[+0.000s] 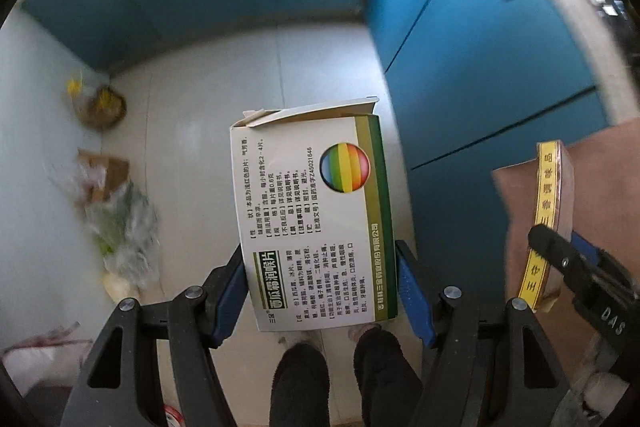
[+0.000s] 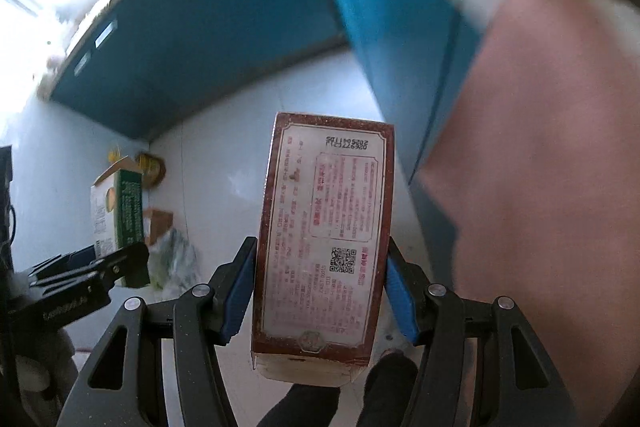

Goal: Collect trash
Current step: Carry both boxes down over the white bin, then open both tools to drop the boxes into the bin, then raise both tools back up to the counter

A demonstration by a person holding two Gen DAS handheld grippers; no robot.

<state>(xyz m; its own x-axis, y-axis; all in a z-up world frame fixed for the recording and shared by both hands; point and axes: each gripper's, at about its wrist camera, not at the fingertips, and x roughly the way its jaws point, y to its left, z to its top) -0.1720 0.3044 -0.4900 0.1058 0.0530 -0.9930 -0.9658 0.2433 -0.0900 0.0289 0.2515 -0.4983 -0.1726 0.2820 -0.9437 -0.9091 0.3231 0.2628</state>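
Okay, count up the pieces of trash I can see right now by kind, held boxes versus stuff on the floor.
Boxes held in a tool: 2, the white medicine box and the brown seasoning box
Trash items on the floor by the wall: about 3, blurred
Total: about 5

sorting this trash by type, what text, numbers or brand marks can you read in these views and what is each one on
"西瓜霜润喉片": title on the white and green box in the left gripper.
"国药准字Z45021848": on that box's side, as far as it reads.
"DAS": on the right gripper body.
"20250411DS": upside down on the brown box, roughly read.
Yellow edge strip on the brown box: Chinese characters, uncertain.
Fine print, QR code: too small.
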